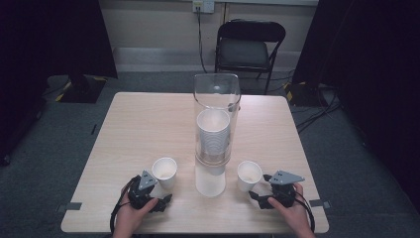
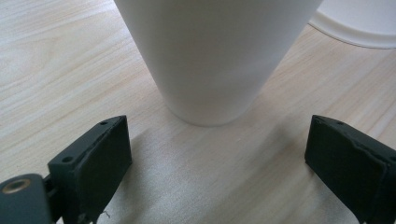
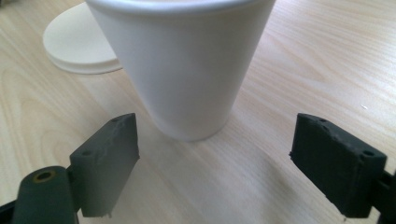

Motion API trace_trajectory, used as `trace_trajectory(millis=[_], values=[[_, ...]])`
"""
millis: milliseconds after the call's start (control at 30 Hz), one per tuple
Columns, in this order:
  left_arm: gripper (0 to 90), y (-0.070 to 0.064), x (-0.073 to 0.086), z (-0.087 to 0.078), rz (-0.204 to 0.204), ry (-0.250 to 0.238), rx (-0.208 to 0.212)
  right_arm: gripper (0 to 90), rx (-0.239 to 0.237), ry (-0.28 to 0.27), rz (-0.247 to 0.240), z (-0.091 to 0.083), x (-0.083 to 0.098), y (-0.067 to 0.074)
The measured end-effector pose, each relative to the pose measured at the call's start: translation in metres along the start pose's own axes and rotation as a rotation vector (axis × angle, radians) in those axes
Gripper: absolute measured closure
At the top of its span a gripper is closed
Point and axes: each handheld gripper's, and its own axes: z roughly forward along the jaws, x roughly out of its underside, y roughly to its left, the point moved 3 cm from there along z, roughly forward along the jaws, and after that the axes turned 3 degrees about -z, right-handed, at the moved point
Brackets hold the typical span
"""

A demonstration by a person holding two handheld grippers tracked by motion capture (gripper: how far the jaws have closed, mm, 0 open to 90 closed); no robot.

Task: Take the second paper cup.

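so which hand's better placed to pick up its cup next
Roughly even. The left gripper and right gripper are both open, each facing its own white cup without touching it. Neither has a clear edge.

Clear cup dispenser, wooden table, black chair

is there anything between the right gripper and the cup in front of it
No, nothing visible does. The right gripper has its jaws wide open, and the white cup stands upright just ahead of them on bare table. The pads don't touch the cup.
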Motion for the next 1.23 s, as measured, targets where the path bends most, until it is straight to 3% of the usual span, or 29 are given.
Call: trace_trajectory(millis=[733,1000,1067,1233], values=[[6.5,0.000,0.000,0.000,0.001,0.000,0.000,14.7,0.013,0.043,0.021,-0.029,0.021,-0.021],[6.5,0.000,0.000,0.000,0.000,0.001,-0.001,13.8,0.043,0.118,-0.003,-0.030,0.035,-0.028],[6.5,0.000,0.000,0.000,0.000,0.001,-0.001,14.0,0.040,0.095,0.015,-0.030,0.038,-0.029],[6.5,0.000,0.000,0.000,0.000,0.001,0.000,14.0,0.047,0.098,0.022,-0.031,0.039,-0.031]])
